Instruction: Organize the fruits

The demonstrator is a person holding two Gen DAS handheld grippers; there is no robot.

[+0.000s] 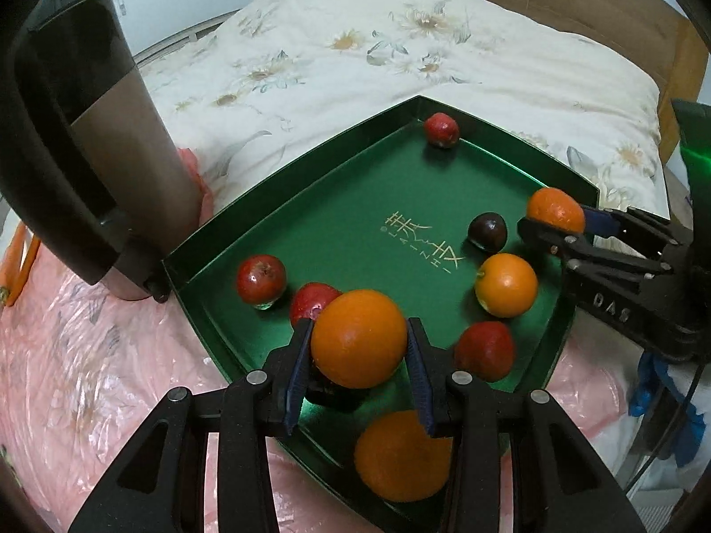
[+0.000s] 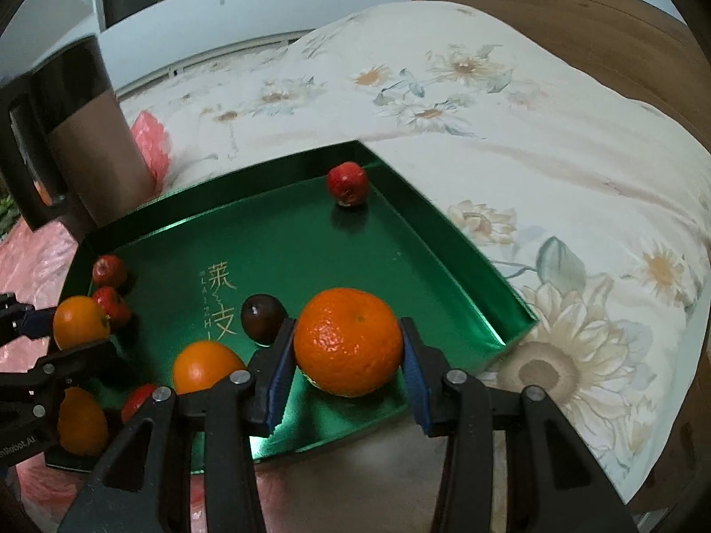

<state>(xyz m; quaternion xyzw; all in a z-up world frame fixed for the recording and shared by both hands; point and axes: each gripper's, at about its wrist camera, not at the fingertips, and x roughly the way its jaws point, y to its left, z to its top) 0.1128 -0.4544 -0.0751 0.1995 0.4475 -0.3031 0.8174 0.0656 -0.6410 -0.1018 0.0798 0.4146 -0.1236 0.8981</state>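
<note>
Where gold "LAIZHI" marks green tray [image 2: 444,231].

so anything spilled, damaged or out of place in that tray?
Nothing stands out. Fruit sits loose and intact in the green tray, none spilled outside. Each gripper grips an orange: left, right.

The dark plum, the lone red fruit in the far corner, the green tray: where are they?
dark plum [image 1: 488,231], left wrist view, its top.
lone red fruit [image 2: 347,183], right wrist view, its middle.
green tray [image 2: 449,240], right wrist view, right wall.
</note>
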